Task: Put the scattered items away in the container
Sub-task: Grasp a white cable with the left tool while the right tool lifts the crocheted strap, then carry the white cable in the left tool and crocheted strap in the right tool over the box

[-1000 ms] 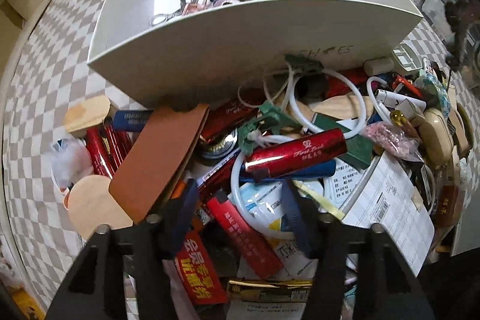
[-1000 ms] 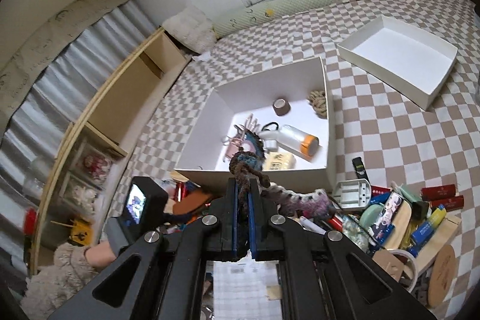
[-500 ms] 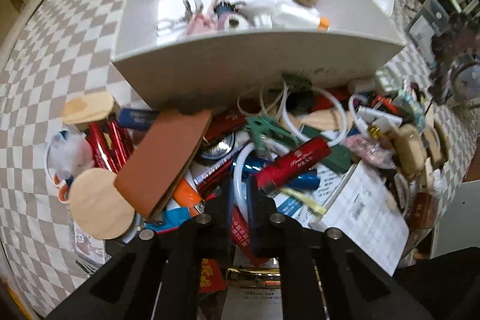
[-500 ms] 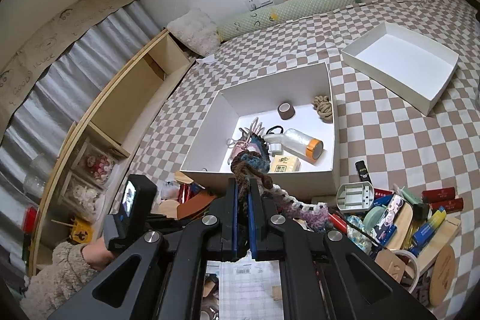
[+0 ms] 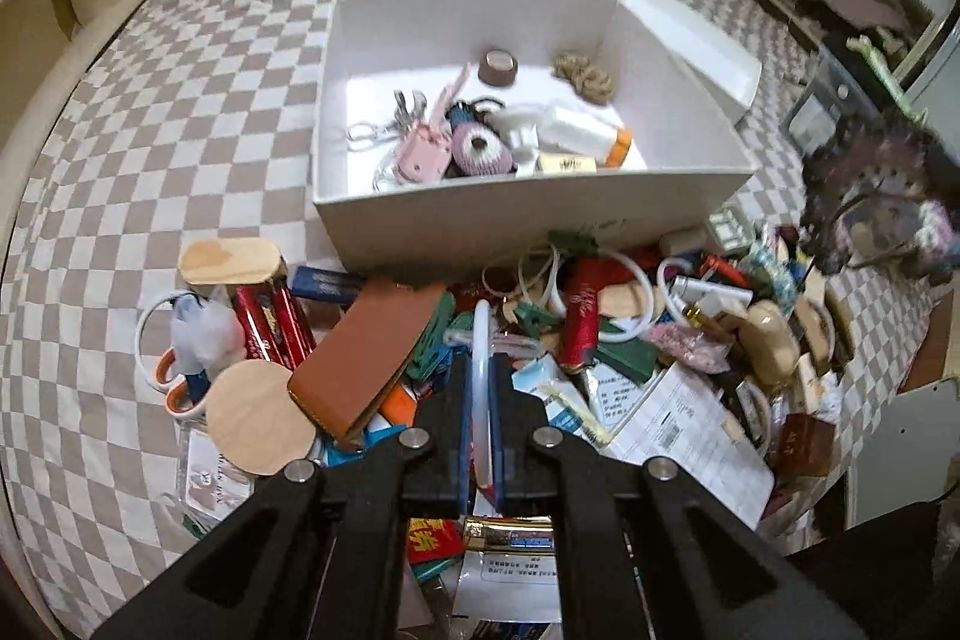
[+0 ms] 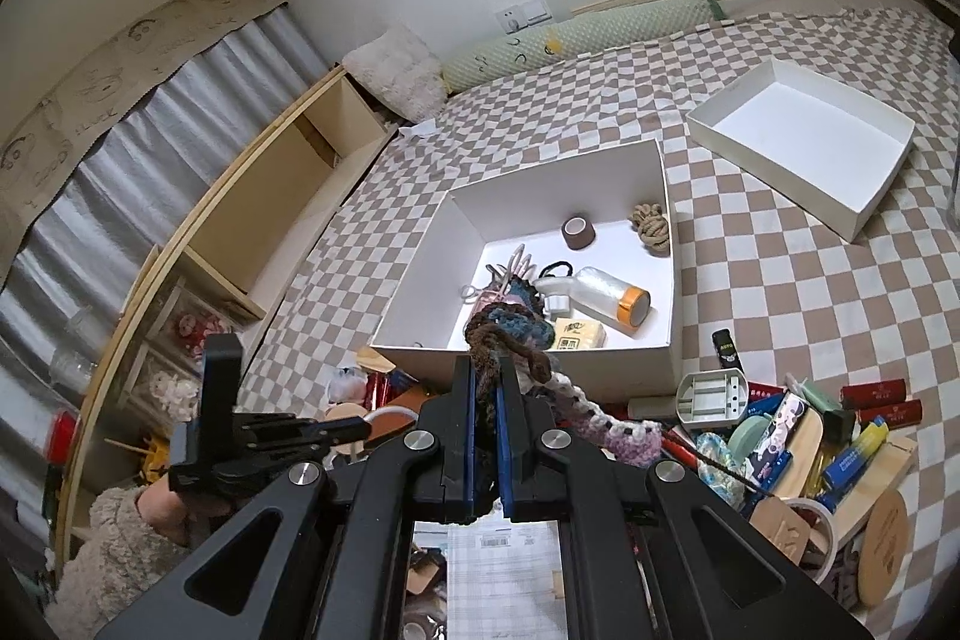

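A white box [image 5: 528, 208] [image 6: 540, 364] sits on the checkered surface and holds a tape roll [image 5: 498, 67], a rope knot [image 5: 585, 77], a bottle [image 6: 609, 295] and other small items. A heap of scattered items [image 5: 600, 340] lies in front of it. My left gripper [image 5: 479, 382] is shut on a white tube loop [image 5: 480, 340], lifted above the heap. My right gripper [image 6: 489, 388] is shut on a crocheted yarn piece [image 6: 510, 334] and holds it above the heap before the box; the yarn also shows at the right of the left wrist view [image 5: 882, 196].
A white box lid [image 6: 804, 142] lies beyond the box to the right. A brown leather case [image 5: 366, 352], red tubes [image 5: 270, 322], wooden discs [image 5: 258, 418] and paper sheets [image 5: 690, 430] crowd the heap. Wooden shelving [image 6: 288, 196] runs along the left.
My left gripper closed on the white tube loop and rose back from the heap. My right gripper lifted higher with the crocheted yarn.
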A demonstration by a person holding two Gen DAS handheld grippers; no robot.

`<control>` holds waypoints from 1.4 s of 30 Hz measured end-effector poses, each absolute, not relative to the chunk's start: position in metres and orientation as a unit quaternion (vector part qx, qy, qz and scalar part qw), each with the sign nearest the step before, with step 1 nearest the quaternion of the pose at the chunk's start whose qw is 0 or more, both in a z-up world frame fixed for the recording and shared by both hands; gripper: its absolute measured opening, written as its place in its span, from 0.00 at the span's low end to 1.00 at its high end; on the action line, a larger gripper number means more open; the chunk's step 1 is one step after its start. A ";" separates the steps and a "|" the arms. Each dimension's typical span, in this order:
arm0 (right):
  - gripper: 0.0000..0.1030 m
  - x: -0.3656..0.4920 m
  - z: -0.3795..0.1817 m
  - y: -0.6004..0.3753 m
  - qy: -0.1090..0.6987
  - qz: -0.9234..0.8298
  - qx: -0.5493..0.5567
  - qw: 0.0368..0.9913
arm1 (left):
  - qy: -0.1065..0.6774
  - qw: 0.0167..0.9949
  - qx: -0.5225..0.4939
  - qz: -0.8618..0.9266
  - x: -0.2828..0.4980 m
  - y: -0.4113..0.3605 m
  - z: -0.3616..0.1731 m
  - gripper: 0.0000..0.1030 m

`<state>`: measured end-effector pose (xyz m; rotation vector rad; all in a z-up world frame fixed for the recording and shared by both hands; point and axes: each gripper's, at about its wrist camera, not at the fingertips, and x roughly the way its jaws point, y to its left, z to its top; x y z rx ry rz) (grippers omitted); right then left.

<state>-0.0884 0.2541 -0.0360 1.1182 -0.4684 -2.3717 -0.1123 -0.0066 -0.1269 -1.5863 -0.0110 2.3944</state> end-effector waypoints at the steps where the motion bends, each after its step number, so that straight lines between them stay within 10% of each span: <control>1: 0.07 -0.088 -0.035 0.254 -0.170 -0.866 0.407 0.237 | -0.010 0.134 -0.543 0.829 -0.112 -0.009 -0.123 0.06; 42: 0.07 -0.029 0.068 0.238 -0.196 -0.885 0.226 0.357 | -0.061 0.156 -0.426 0.889 -0.081 -0.026 -0.039 0.06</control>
